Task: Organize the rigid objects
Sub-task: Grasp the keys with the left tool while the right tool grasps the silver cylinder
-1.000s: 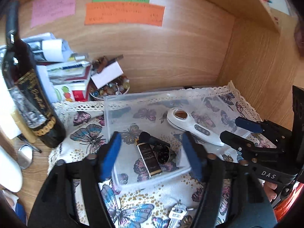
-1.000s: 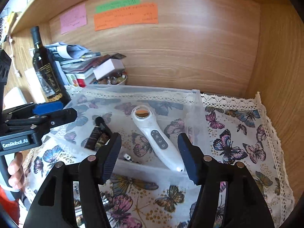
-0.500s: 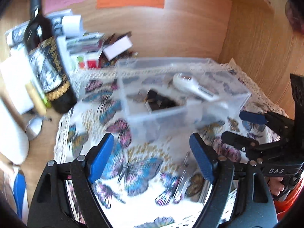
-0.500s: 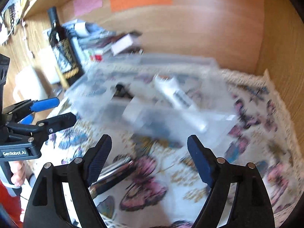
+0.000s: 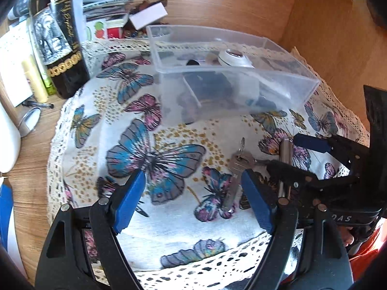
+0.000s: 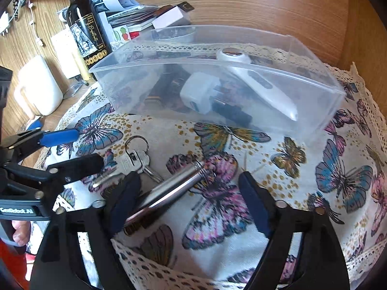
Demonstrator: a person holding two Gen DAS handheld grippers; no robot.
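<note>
A clear plastic bin [image 5: 278, 89] [image 6: 241, 48] stands on the butterfly cloth and holds a white handheld device [image 6: 261, 84], a white plug [image 6: 198, 94] and dark items. In front of it lie a bunch of keys [image 6: 135, 159] [image 5: 238, 166] and a silver metal tube [image 6: 169, 193] [image 5: 285, 154]. My right gripper [image 6: 191, 200] is open low over the cloth, with the tube lying between its fingers, near the left one. My left gripper [image 5: 193, 198] is open and empty over the cloth, just left of the keys.
A dark wine bottle [image 5: 60, 38] [image 6: 84, 24] stands left of the bin, with stacked books and papers [image 5: 108, 7] behind it. A white jug [image 6: 38, 89] and a small mirror [image 5: 29, 123] sit on the wooden desk at left. Wooden walls close the back and right.
Both grippers have pulled back from the bin and dropped low over the cloth's front. The keys and the metal tube have come into view beneath them.
</note>
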